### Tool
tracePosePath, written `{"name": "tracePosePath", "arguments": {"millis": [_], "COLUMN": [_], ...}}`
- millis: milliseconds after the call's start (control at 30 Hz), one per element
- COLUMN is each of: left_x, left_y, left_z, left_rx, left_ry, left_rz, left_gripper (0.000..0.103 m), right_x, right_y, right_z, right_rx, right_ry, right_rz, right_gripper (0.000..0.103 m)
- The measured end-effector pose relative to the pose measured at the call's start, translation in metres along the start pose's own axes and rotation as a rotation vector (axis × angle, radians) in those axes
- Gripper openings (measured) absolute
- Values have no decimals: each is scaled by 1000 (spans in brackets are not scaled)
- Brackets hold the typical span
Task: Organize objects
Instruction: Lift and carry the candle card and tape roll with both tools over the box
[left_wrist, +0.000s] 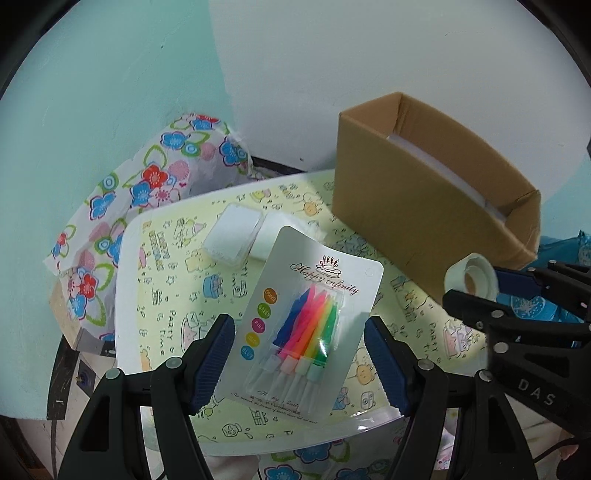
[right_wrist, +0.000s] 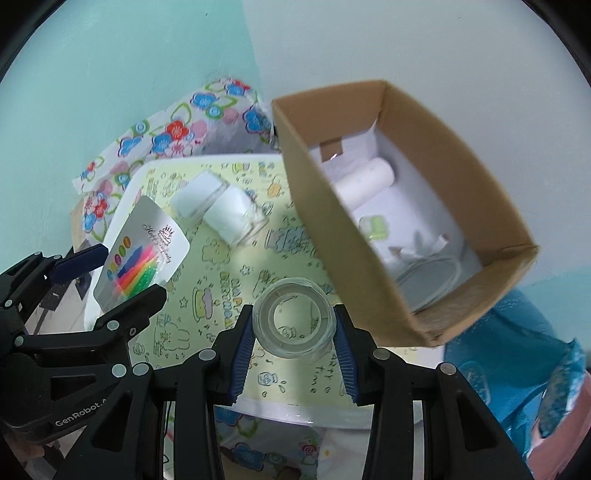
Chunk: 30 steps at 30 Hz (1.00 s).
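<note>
**A:** From the left wrist first: the left tool is spread wide, one finger on each side of the candle card, which lies flat on the patterned counter. I see no contact with the card's edges. What could go wrong?

**B:** The card is thin and flat. If the fingers close above it they meet on nothing, or they buckle it. Its long axis runs from the near edge away toward the two small white cases, leaning slightly left; the candle tips point away from the camera.

**A:** And the right wrist?

**B:** The right tool is pinching the tape roll by its rim, lifted above the counter, just beside the cardboard box's near wall. The roll's hole faces the camera, so its axis runs roughly along the view.

**A:** Risk there?

**B:** The roll is clear and slick and is held only at two spots on its rim, so it could twist or slip out. The box wall is close, so carried low the roll may knock it. The box already holds a white paper roll and some scraps.
</note>
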<state>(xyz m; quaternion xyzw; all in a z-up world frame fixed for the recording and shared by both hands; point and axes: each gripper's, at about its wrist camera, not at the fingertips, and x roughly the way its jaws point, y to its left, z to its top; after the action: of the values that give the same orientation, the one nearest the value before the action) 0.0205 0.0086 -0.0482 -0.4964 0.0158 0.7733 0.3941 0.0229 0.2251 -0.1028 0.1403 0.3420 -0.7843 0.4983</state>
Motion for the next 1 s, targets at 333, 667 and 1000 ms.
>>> {"name": "tracePosePath", "arguments": {"millis": [333, 667, 1000], "left_x": [-17, -33, -30], "left_y": [-29, -53, -85], "left_z": [29, 58, 91], "left_rx": [18, 49, 83], "left_ry": [-37, -78, -92], "left_rz": [-4, 18, 14], "left_gripper": [74, 74, 74], "right_x": [-23, -39, -37], "right_y": [-26, -55, -94], "right_z": [9, 21, 31], "right_rx": [-2, 12, 54], "right_ry": [-63, -118, -141], "right_rz": [28, 59, 71], "right_gripper": [45, 45, 45]}}
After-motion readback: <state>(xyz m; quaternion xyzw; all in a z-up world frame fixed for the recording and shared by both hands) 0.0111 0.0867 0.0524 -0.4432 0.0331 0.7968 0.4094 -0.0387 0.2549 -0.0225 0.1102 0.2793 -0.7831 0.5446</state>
